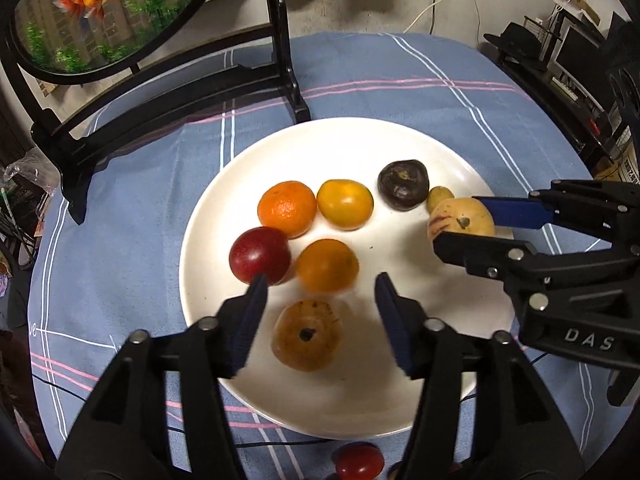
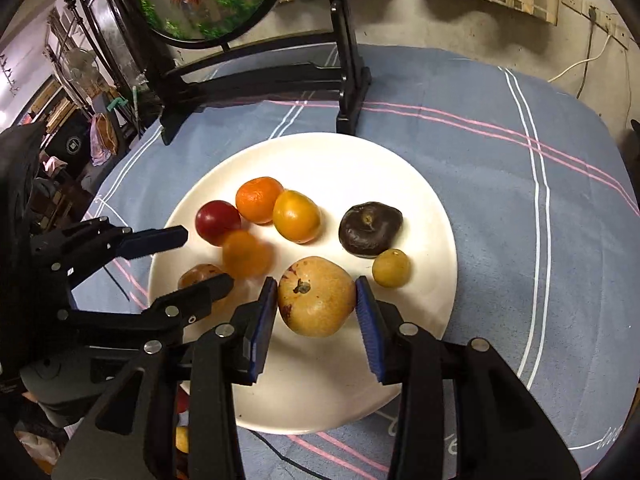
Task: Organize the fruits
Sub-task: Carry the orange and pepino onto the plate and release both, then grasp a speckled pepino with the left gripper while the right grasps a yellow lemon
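Left wrist view: left hand-held gripper (image 1: pixel 320 284) hanging open over white plate (image 1: pixel 208 220), blurred orange fruit (image 1: pixel 327 265) lying loose between the tips, brown fruit (image 1: pixel 306 334) just below.

Right wrist view: right hand-held gripper (image 2: pixel 316 286) bracketing tan speckled fruit (image 2: pixel 314 296) on the plate (image 2: pixel 420 208); pads (image 2: pixel 267 308) sitting at its sides, actual pressing unclear. Blue checked worktop (image 2: pixel 500 160) lying beneath.
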